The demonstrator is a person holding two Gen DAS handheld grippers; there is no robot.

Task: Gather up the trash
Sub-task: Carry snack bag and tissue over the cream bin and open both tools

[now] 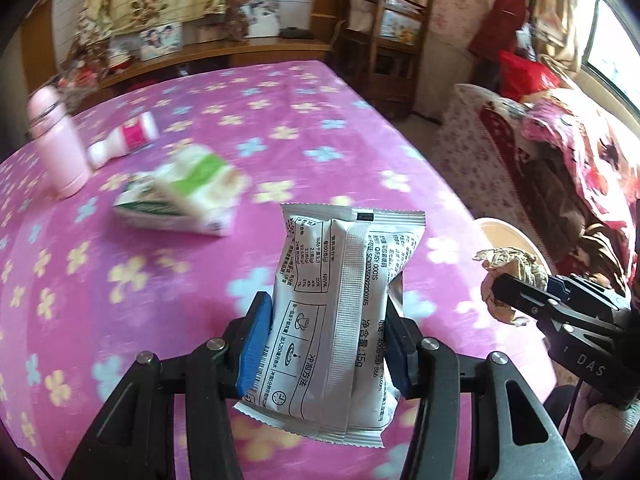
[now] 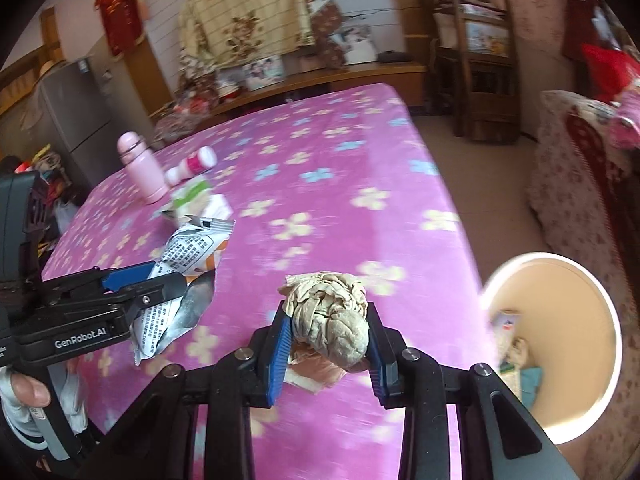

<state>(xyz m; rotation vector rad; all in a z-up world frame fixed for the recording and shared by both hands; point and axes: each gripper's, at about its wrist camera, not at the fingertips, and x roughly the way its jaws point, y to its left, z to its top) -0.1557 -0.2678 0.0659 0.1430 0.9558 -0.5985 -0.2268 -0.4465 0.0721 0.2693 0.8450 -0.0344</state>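
Silver foil sachet with black print [image 1: 344, 320]: held upright between the blue-padded fingers of the left gripper [image 1: 326, 344], above the pink flowered bedspread [image 1: 280, 120]. Crumpled beige paper wad [image 2: 330, 320]: clamped in the narrowly set fingers of the right gripper [image 2: 328, 344], also over the bedspread.

Round cream bin with white rim [image 2: 560, 320] on the floor just past the bed's edge, some rubbish already inside. Judged: 2 pieces lifted, not yet dropped in.

Left on the bed: green-and-white tissue pack [image 1: 180, 196], white-and-pink bottle lying down [image 1: 124, 140], pale pink flask [image 1: 60, 140] standing; which count as trash, cannot tell.

Writing: sachet reads "15g", "Q/FJSY 0001S"; gripper bodies "GenRobot.AI", "DAS".
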